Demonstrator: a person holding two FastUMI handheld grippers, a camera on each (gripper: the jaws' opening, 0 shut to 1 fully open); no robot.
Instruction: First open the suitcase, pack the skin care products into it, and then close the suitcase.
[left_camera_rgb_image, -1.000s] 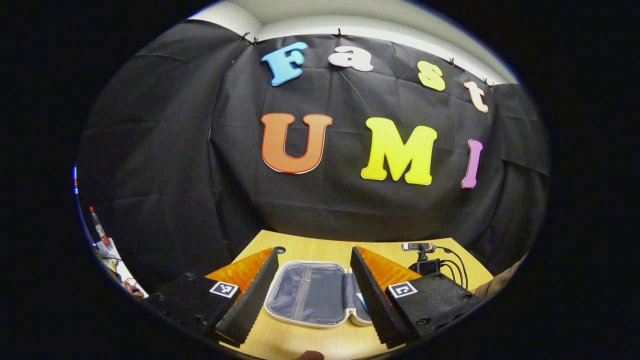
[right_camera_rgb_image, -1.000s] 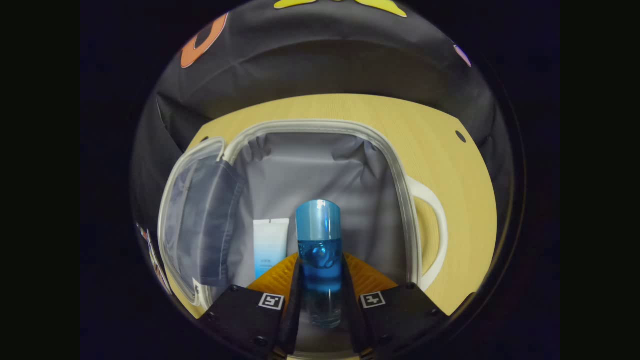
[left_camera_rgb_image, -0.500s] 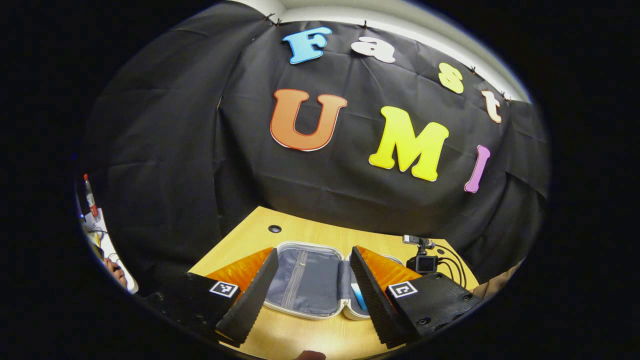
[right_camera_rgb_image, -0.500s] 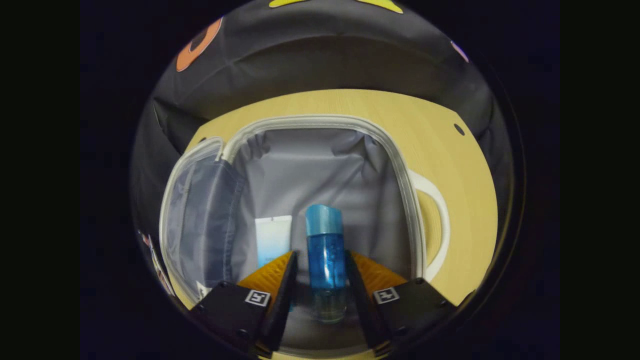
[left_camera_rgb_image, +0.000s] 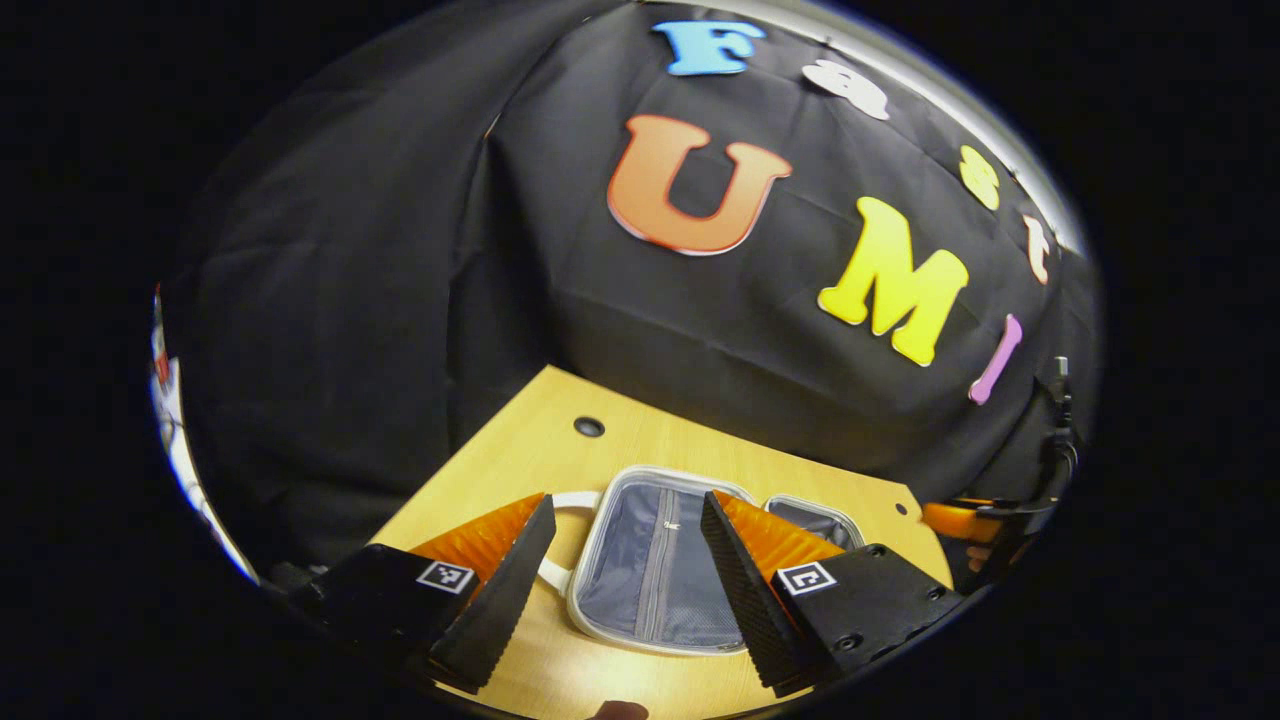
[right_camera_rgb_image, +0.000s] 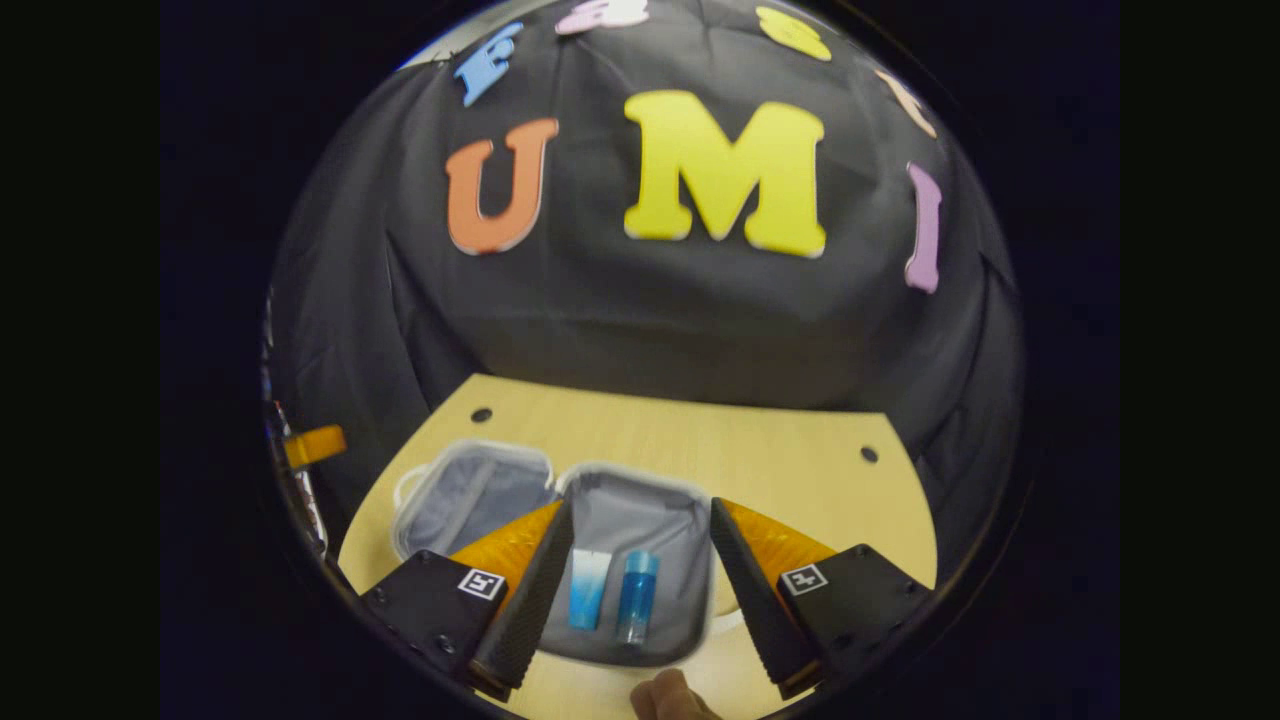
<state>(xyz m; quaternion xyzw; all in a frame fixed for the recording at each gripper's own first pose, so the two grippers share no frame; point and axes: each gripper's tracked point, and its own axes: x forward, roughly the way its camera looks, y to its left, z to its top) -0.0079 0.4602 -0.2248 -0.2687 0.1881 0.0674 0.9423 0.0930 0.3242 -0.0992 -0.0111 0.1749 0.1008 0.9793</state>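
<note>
Both tools are hovering over the desk (right_camera_rgb_image: 800, 470) with fingers spread wide, gripping nothing. We are looking along the right tool (right_camera_rgb_image: 640, 600) at the open suitcase (right_camera_rgb_image: 640, 515) lying flat on the desk, its lid half (right_camera_rgb_image: 470, 495) folded out to the left. Inside the main half, a blue bottle (right_camera_rgb_image: 635, 595) and a pale tube (right_camera_rgb_image: 587, 590) are lying side by side. Our left tool (left_camera_rgb_image: 625, 590) is hanging above the zipped lining (left_camera_rgb_image: 650, 570) of the suitcase lid.
</note>
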